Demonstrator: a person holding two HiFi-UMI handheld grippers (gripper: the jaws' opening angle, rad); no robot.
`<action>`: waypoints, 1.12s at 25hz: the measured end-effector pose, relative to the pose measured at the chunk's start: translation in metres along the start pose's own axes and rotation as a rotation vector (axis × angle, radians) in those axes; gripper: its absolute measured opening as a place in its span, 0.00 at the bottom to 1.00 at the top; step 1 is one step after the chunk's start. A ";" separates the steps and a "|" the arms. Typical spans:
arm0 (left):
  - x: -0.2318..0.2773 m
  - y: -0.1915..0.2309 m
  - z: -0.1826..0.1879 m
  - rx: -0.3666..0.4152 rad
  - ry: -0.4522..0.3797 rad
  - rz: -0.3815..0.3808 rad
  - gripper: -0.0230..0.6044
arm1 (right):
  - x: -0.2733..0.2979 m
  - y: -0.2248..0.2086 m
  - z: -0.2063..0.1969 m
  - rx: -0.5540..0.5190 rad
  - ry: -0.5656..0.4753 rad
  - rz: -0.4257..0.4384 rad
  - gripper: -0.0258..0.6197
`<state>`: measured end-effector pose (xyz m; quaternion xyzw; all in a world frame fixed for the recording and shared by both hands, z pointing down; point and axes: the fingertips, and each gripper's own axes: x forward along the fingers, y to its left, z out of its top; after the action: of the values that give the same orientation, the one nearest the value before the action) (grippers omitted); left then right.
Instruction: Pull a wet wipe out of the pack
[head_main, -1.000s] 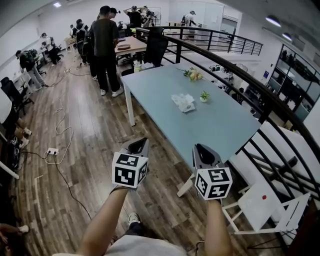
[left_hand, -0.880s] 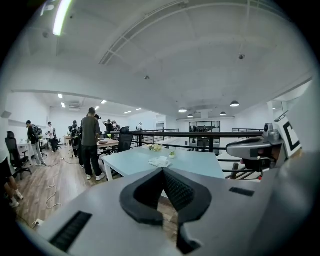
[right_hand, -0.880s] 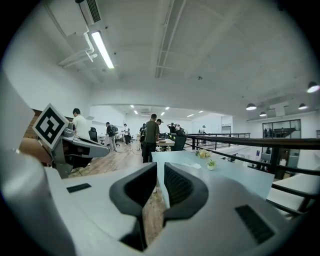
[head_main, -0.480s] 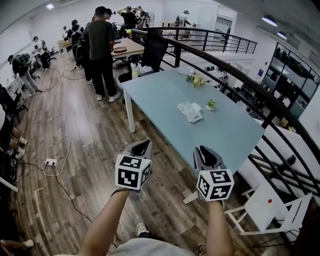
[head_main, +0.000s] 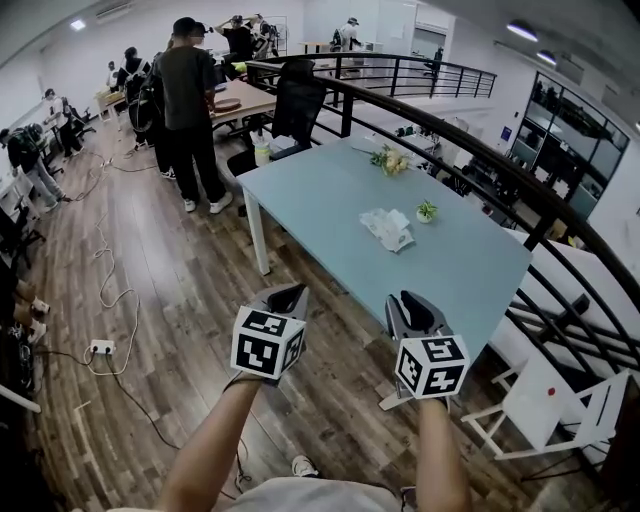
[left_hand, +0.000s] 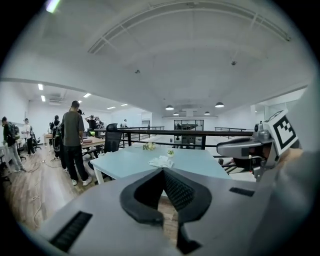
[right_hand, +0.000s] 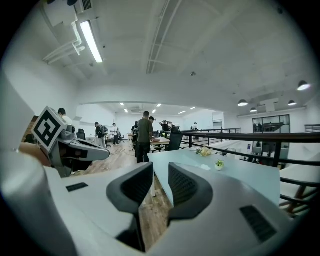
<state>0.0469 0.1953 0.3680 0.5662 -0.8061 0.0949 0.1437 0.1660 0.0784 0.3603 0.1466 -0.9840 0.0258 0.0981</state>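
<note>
1. Wipe pack (head_main: 388, 228) lies near the middle of the table (head_main: 320, 190), well apart from both grippers. It looks white and crumpled, and any print on it is too small to read.
2. The table has a pale blue-grey top and white legs, and stands on a wood floor (head_main: 150, 290) beside a black railing (head_main: 470, 140).
3. A small pot (head_main: 427, 211) with a green plant in it stands just beside the pack. A bunch of flowers (head_main: 388, 158) lies toward the far end.
4. A black office chair (head_main: 298, 100) sits at the far end of the table, and a white chair (head_main: 555, 410) stands by the near corner.
5. People stand at desks in the background. One person in a dark shirt (head_main: 188, 100) is close to the table.
6. A cable runs across the floor to a power strip (head_main: 101, 347).
7. Left gripper (head_main: 288, 294) hangs over the floor with its jaws closed tip to tip and nothing between them.
8. Right gripper (head_main: 410, 300) is held short of the table's near edge. Its jaws are opening, with a gap showing and nothing in it.
9. Each gripper carries a cube with black-and-white square markers.
</note>
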 end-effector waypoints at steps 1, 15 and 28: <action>0.001 0.002 0.000 0.012 0.003 -0.010 0.03 | 0.003 0.001 0.000 0.000 0.001 -0.006 0.16; 0.028 0.011 0.000 0.031 0.059 -0.107 0.03 | 0.022 -0.004 0.000 0.031 0.003 -0.069 0.16; 0.077 0.016 0.011 0.039 0.052 -0.083 0.03 | 0.053 -0.039 -0.004 0.038 0.003 -0.092 0.23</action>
<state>0.0057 0.1291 0.3843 0.5991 -0.7760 0.1192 0.1571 0.1287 0.0271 0.3760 0.1934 -0.9754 0.0403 0.0977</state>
